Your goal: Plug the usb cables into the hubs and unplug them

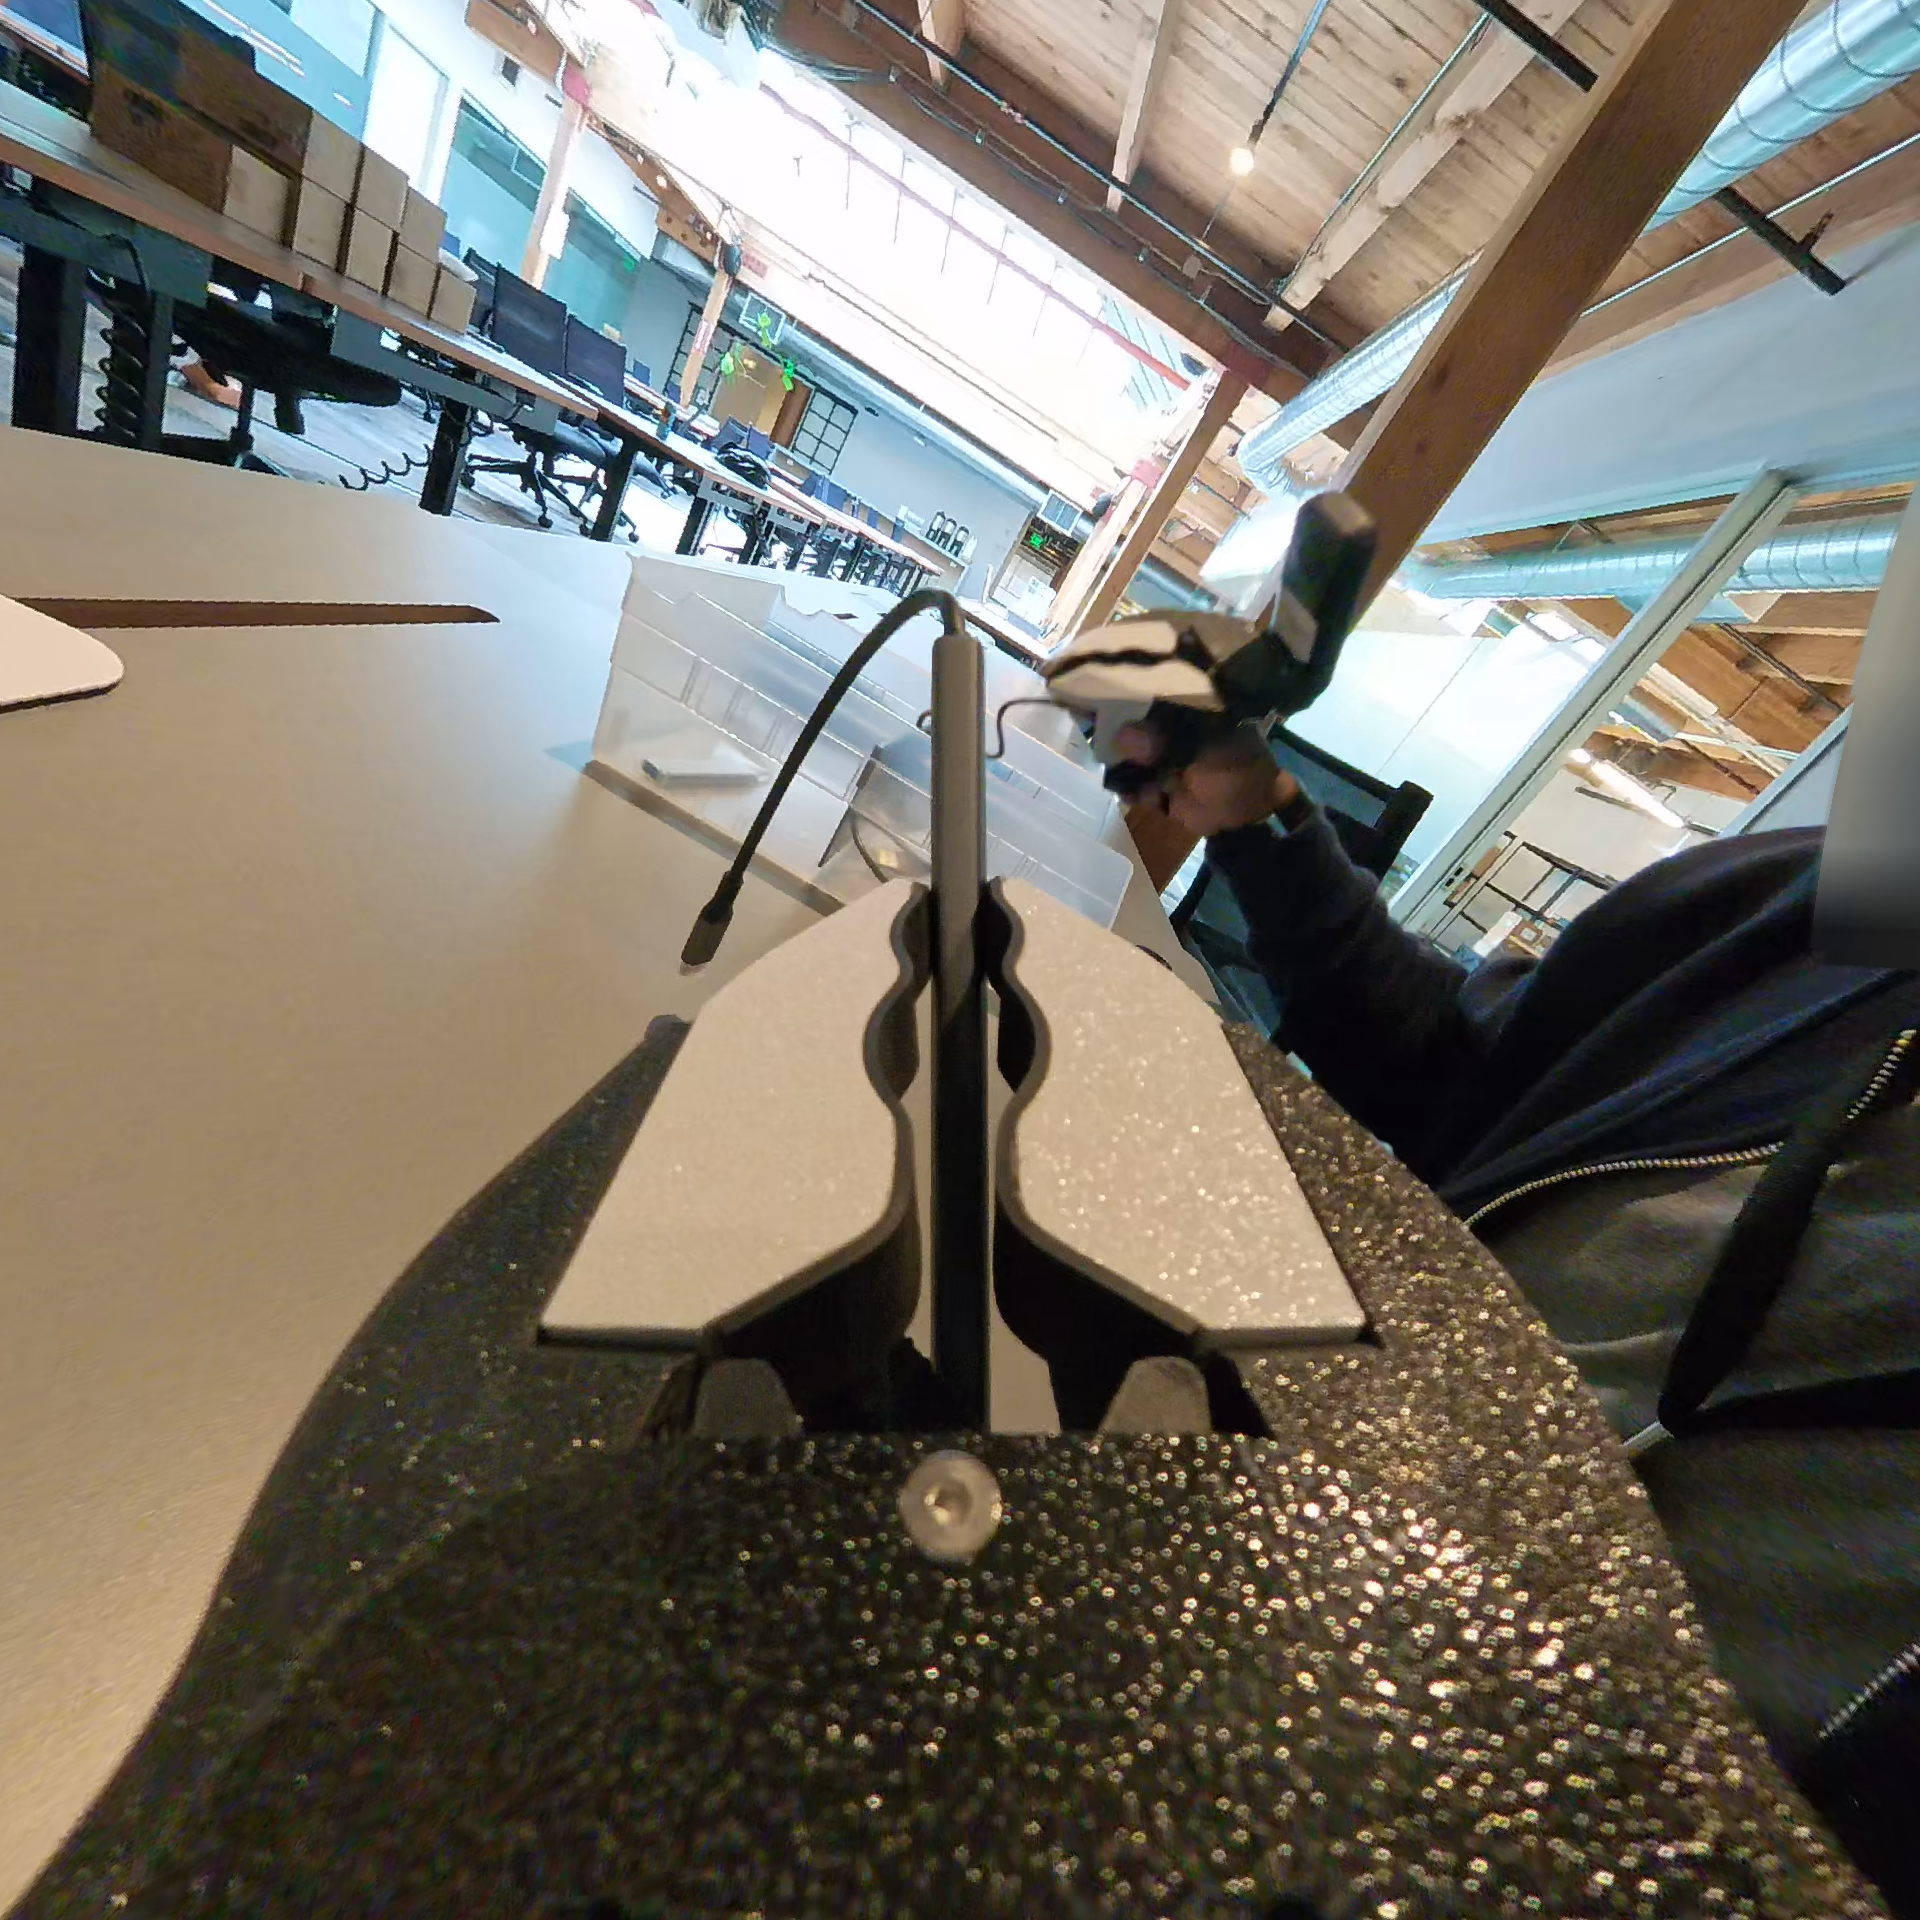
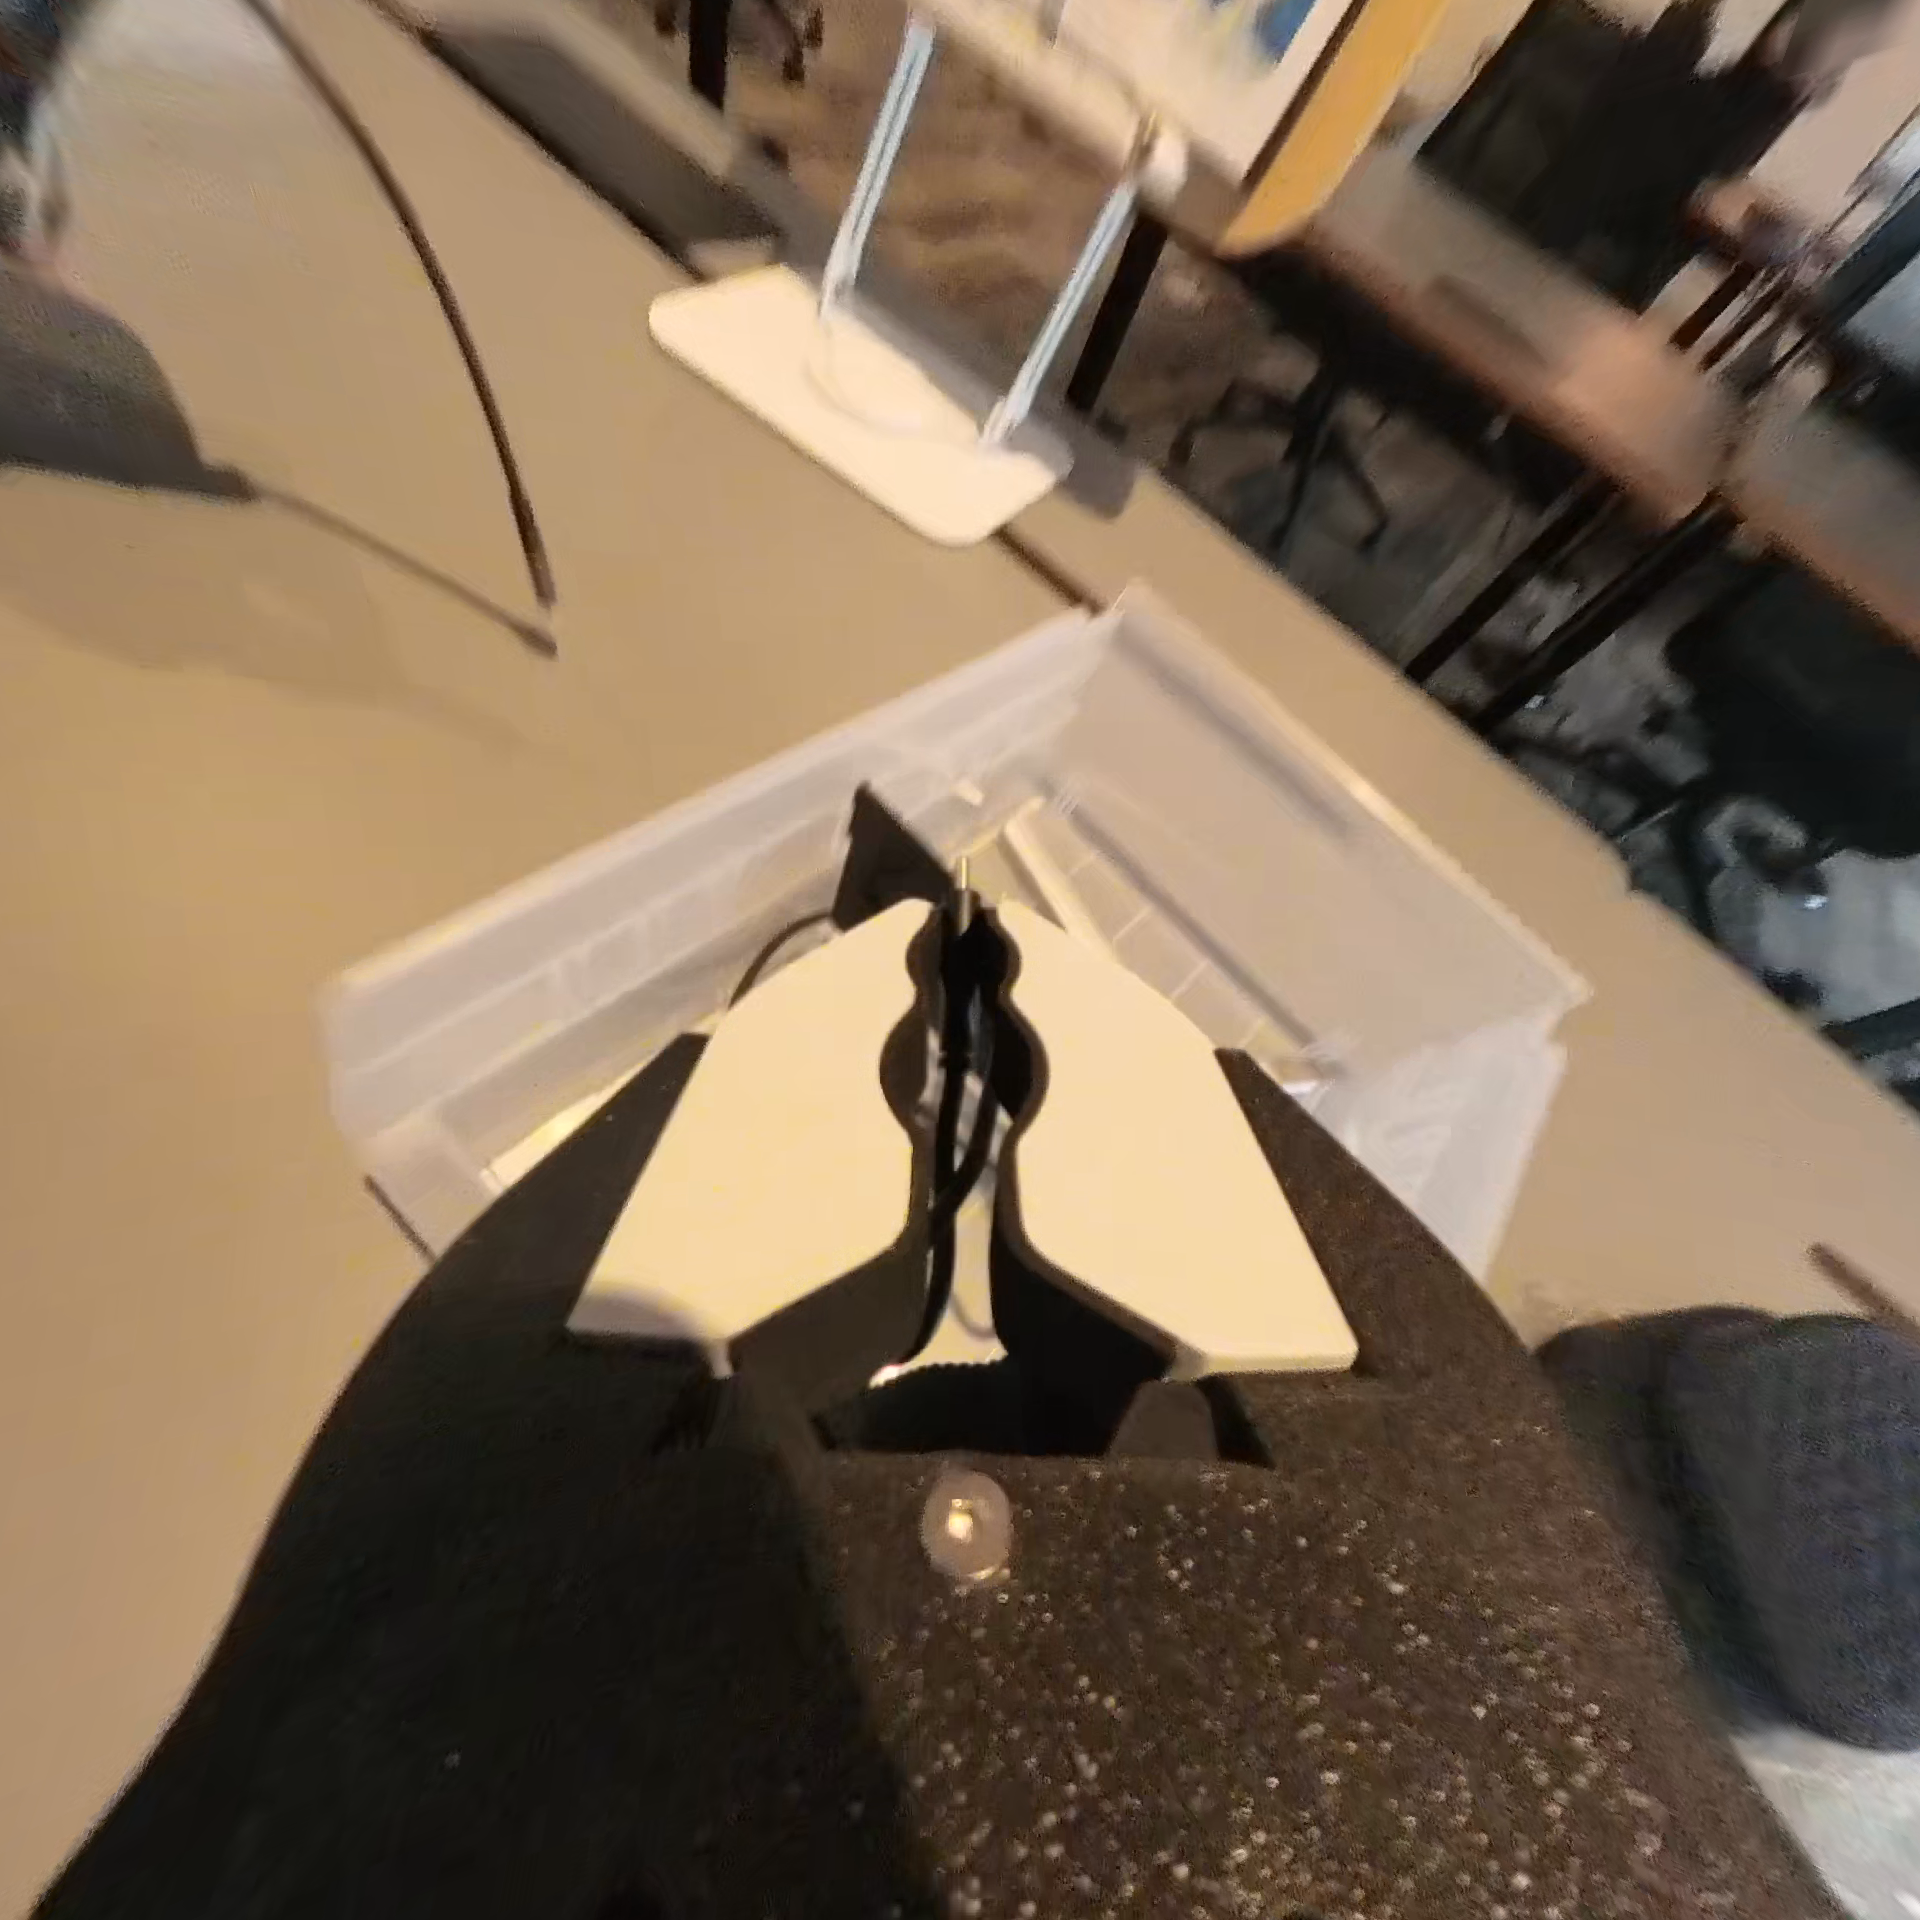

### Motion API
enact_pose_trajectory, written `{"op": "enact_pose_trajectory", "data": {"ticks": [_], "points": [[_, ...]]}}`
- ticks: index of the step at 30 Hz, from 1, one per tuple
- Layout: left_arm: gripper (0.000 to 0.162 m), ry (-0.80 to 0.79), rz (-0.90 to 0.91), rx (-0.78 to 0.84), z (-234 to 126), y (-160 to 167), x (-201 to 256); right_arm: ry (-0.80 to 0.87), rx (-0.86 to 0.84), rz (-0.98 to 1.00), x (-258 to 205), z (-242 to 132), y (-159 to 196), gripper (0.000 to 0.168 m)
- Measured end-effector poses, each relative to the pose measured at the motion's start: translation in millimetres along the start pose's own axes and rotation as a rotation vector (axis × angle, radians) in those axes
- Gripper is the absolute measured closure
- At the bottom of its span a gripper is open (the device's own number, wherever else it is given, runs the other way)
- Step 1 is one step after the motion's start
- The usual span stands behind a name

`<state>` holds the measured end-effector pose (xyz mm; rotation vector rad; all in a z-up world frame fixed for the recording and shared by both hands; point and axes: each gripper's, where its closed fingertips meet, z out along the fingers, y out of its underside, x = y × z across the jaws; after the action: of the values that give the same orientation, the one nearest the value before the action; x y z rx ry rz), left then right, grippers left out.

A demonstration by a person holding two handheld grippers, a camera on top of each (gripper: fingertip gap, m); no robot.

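Now, left gripper (image 1: 956, 914): jaws closed on a slim dark hub (image 1: 957, 790), held edge-on at frame centre.
Hub lead (image 1: 800, 727): arched to the upper left, its plug hanging free above the worktop (image 1: 260, 831).
Right gripper (image 2: 961, 920): jaws pinched narrow on a thin black usb cable (image 2: 961, 997), metal tip poking out just past them.
Clear bin (image 2: 623, 935): beneath the right gripper at mid frame; picture blurred.
Gap: seen from the left wrist, the right gripper sat right of centre, apart from the hub.
Advice: probably steady the hub, line the tip squarely with a port, press straight.
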<state>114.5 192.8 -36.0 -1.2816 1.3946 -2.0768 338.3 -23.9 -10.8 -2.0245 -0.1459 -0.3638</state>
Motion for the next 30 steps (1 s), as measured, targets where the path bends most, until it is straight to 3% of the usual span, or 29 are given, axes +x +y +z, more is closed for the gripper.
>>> {"op": "enact_pose_trajectory", "data": {"ticks": [6,12,20,25,30], "points": [[0.153,0.010,0.003,-0.001,1,-1,3,-0.125,-0.207,0.062,-34,23,58,0.163],[0.153,0.018,0.015,-0.009,3,0,7,-0.177,-0.365,0.047,-47,30,85,0.162],[0.153,-0.014,0.066,-0.037,7,7,4,-0.078,-0.274,0.089,-39,19,74,0.115],[0.153,-0.042,0.128,-0.021,13,0,5,-0.018,-0.193,0.124,-36,6,61,0.115],[0.152,-0.046,0.201,0.031,35,-33,19,0.065,-0.104,0.145,-20,2,38,0.121]]}}
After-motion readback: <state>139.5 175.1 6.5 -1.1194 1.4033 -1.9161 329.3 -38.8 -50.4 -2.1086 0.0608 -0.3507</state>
